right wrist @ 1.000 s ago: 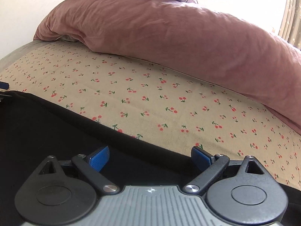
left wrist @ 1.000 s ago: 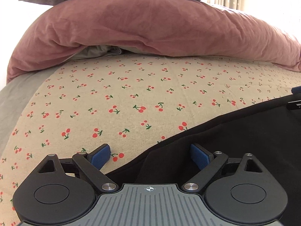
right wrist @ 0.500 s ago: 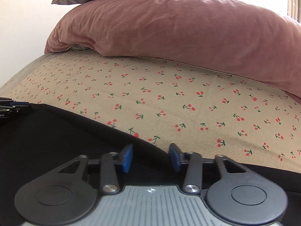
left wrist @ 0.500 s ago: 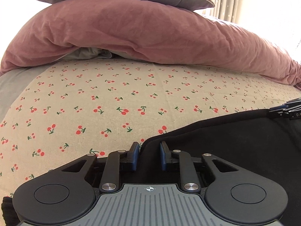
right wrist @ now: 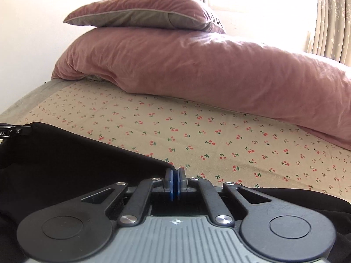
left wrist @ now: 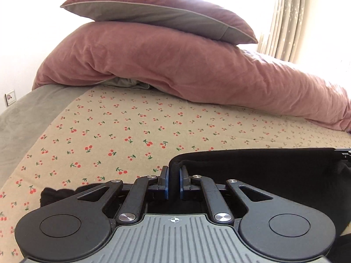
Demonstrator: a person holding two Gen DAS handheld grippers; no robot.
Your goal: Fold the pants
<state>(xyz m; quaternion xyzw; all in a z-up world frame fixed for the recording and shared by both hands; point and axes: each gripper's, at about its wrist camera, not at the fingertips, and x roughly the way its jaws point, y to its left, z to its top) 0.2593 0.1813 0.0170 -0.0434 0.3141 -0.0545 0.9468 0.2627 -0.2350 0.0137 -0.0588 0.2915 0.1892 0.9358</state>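
Note:
The black pants (left wrist: 263,171) lie on a beige cherry-print sheet (left wrist: 131,131) on the bed. My left gripper (left wrist: 174,175) is shut on the left corner of the pants' edge and holds it lifted. My right gripper (right wrist: 175,176) is shut on the right corner of the same edge of the pants (right wrist: 65,160). The fabric hangs stretched between the two grippers. The right gripper's tip shows at the far right of the left wrist view (left wrist: 344,154), and the left gripper's tip shows at the far left of the right wrist view (right wrist: 13,130).
A pink duvet (left wrist: 175,65) is bunched across the back of the bed with a pink and grey pillow (left wrist: 153,15) on top. A grey sheet (left wrist: 24,118) covers the bed's left side. Curtains (left wrist: 287,22) hang at the back right.
Both grippers went from open over the pants' edge to shut on it. Both have then lifted, raising the edge off the sheet.

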